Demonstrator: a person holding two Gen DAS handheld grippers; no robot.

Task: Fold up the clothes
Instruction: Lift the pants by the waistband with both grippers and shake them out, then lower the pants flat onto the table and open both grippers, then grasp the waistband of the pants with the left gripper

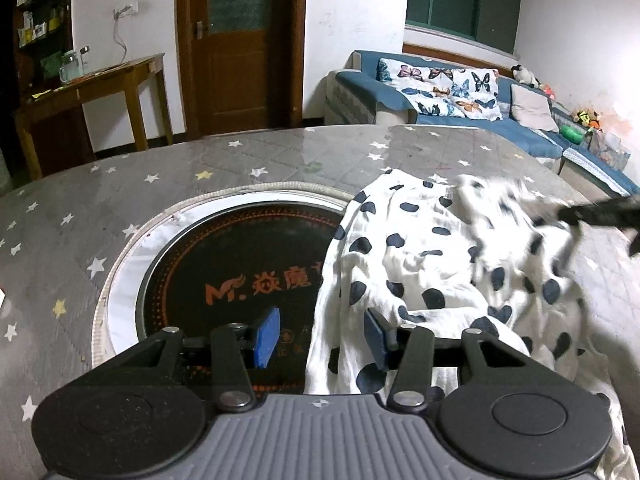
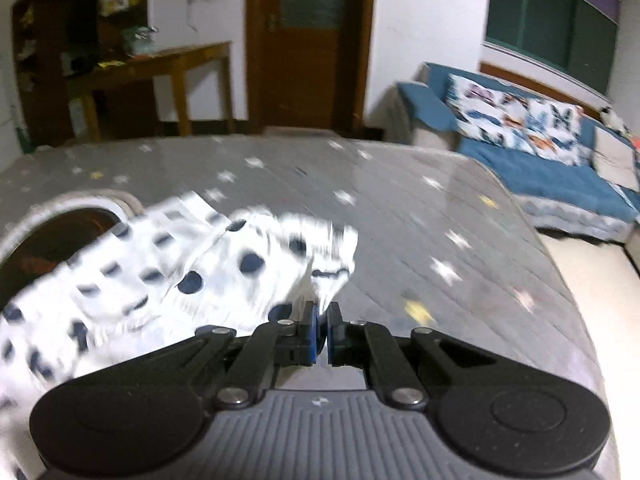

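Glossy star-quilted table (image 1: 168, 184), crumpled spotted cloth (image 1: 420, 264) pinched by right gripper (image 2: 322, 320), left gripper (image 1: 320, 332) agape.

The cloth (image 1: 420, 264) is white with dark navy spots. The desk (image 1: 160, 184) cover is grey, scattered with white and yellow stars. Its round inset (image 1: 224, 264) is black with orange lettering. The left tool (image 1: 320, 338) has blue pads on black arms.

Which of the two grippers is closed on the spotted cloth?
The right gripper: its blue pads pinch an edge of the spotted cloth. The left gripper stands open, its pads apart.
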